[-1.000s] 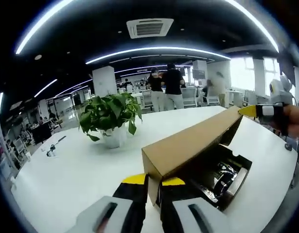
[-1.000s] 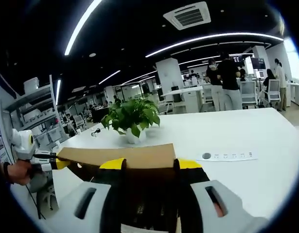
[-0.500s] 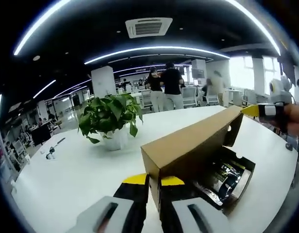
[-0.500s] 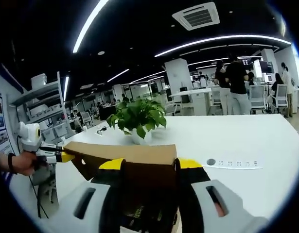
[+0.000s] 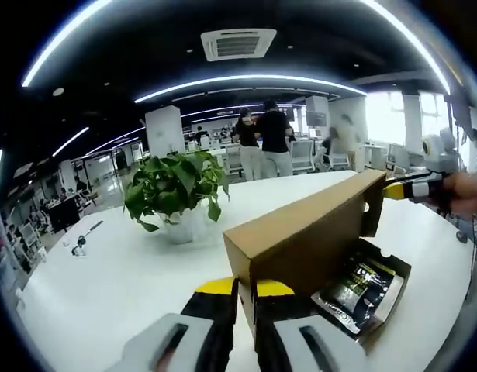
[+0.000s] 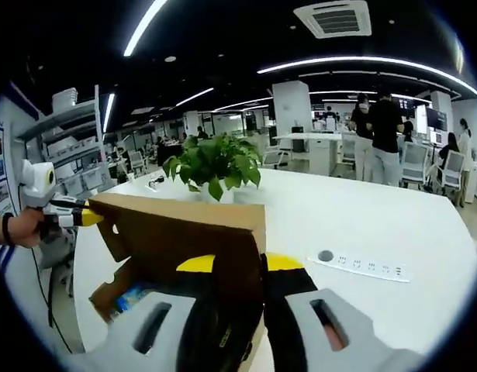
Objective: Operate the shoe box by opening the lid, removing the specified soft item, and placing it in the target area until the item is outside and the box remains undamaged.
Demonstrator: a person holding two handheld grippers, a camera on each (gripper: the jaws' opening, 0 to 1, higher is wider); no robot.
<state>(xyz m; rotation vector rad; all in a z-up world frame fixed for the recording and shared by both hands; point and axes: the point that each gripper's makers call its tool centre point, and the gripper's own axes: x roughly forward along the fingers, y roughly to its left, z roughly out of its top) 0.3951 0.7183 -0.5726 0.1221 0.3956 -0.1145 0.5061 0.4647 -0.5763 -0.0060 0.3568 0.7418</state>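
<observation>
Now, left gripper (image 5: 236, 291) pinched tight on the near corner of the brown cardboard lid (image 5: 304, 232), yellow-tipped jaws pressed against the card edge from both sides. Lifted high, that lid, standing nearly on edge and running away toward the far right. Over at that far end, right gripper (image 5: 409, 188) clamped on the opposite corner, a hand (image 5: 464, 194) wrapped round its handle. Below and to the right of the raised lid, shoe box (image 5: 393, 291) lying open on the white table (image 5: 106, 279), with a dark glossy packet (image 5: 354, 283) showing inside, still within the box walls.

Switching to the right gripper view: right gripper (image 6: 238, 267) closed on the lid (image 6: 176, 229) at its near corner, jaws nearly together with the card between them. Lid tilted up, underside facing the camera, stretching left to the left gripper (image 6: 79, 218), yellow tip touching the far corner, hand (image 6: 21, 229) behind it. Under the lid at lower left, box wall (image 6: 106, 294) and a glimpse of blue packaging (image 6: 137, 296) inside, too small to make out.

Further out on the table: potted plant (image 5: 176, 190) well behind the box, white power strip (image 6: 362, 266) off to the right. Beyond, open office, people (image 5: 261, 139) standing among desks.
</observation>
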